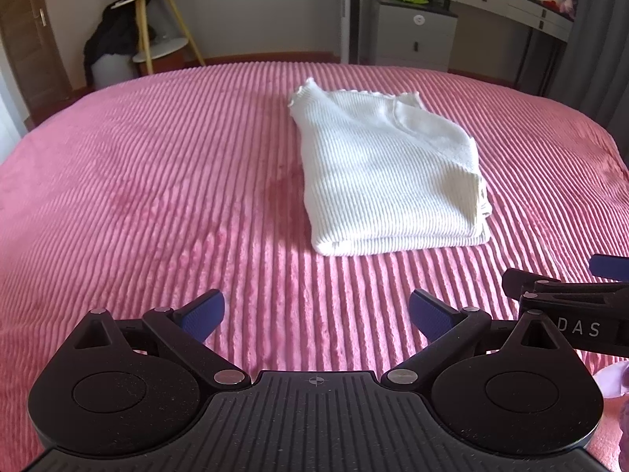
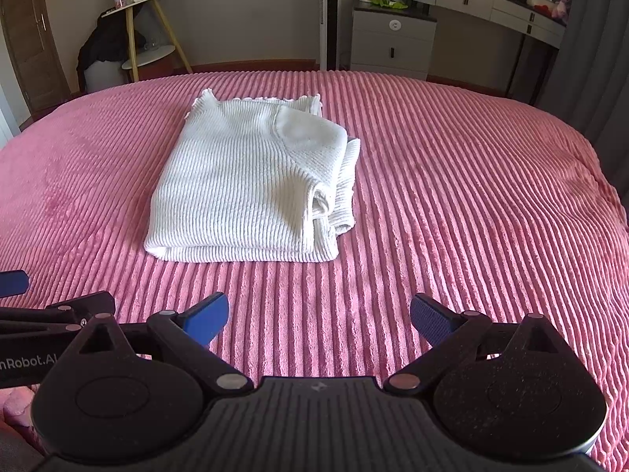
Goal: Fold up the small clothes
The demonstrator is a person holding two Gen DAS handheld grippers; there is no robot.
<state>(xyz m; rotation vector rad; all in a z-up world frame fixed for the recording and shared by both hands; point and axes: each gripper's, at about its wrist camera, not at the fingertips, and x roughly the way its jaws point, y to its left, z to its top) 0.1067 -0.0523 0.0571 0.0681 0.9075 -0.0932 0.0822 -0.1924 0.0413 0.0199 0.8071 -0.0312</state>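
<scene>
Both grippers, left [image 1: 316,314] and right [image 2: 319,319], hang spread and empty short of the top [image 2: 247,185]; tuck that loose right-hand layer square before you finish.

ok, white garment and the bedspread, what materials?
White garment: looks like a ribbed knit, cotton or acrylic, matte, with fine vertical ribs and a scalloped hem. Pink bedspread: likely plush corduroy-style fleece, with wide raised cords and a soft sheen. Fibre content can't be confirmed.

A folded white top [image 2: 251,185] lies on the pink bedspread [image 2: 452,204]; the right gripper [image 2: 319,320] hovers near, jaws apart.
</scene>
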